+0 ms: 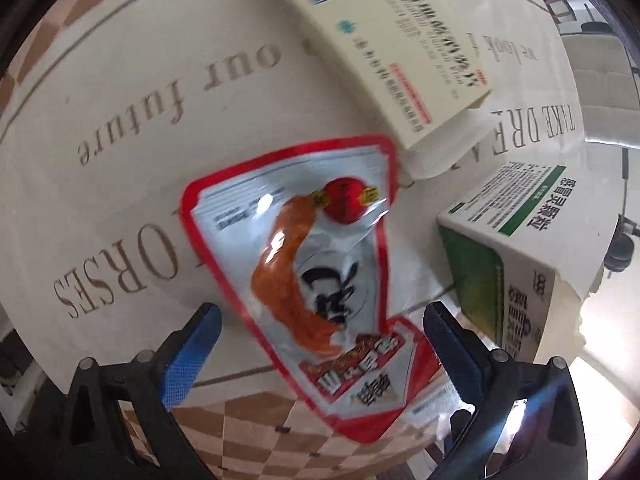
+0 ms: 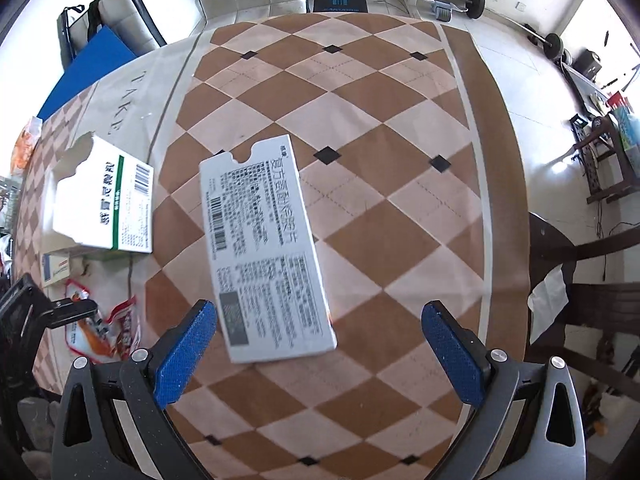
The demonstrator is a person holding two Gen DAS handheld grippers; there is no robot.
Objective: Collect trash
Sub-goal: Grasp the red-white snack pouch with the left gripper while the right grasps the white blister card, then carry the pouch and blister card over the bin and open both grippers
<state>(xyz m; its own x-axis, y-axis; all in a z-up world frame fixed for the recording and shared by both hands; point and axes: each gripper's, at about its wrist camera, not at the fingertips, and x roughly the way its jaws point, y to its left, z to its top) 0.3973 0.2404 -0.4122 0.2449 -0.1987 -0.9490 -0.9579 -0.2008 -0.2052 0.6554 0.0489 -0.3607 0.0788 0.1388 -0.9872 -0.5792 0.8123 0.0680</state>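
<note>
Red-edged and shiny, a snack wrapper (image 1: pixel 316 280) lies flat on the tablecloth (image 1: pixel 120 92) directly below the left gripper (image 1: pixel 320 344), its lower end lying between the two blue pads (image 1: pixel 192 356). The jaws stand wide apart and neither pad touches the foil, so nothing is held. Just past the wrapper's far corner a cream medicine box with a blue panel (image 1: pixel 384 48) lies with an end flap open, and to the right a green and white box (image 1: pixel 516 256) stands near the table's edge, apart from the wrapper.

In the right wrist view the right gripper (image 2: pixel 320 344) points down over the brown and beige checked part of the cloth, jaws spread fully, empty. A flat white box printed with small text and a barcode (image 2: pixel 268 256) lies below it, its near end between the pads and closer to the left-hand one, touching neither. Further left sit the green and white box (image 2: pixel 108 200) with its torn top, the cream box (image 2: pixel 56 268) and the wrapper (image 2: pixel 104 332), with the other gripper's black finger over it
</note>
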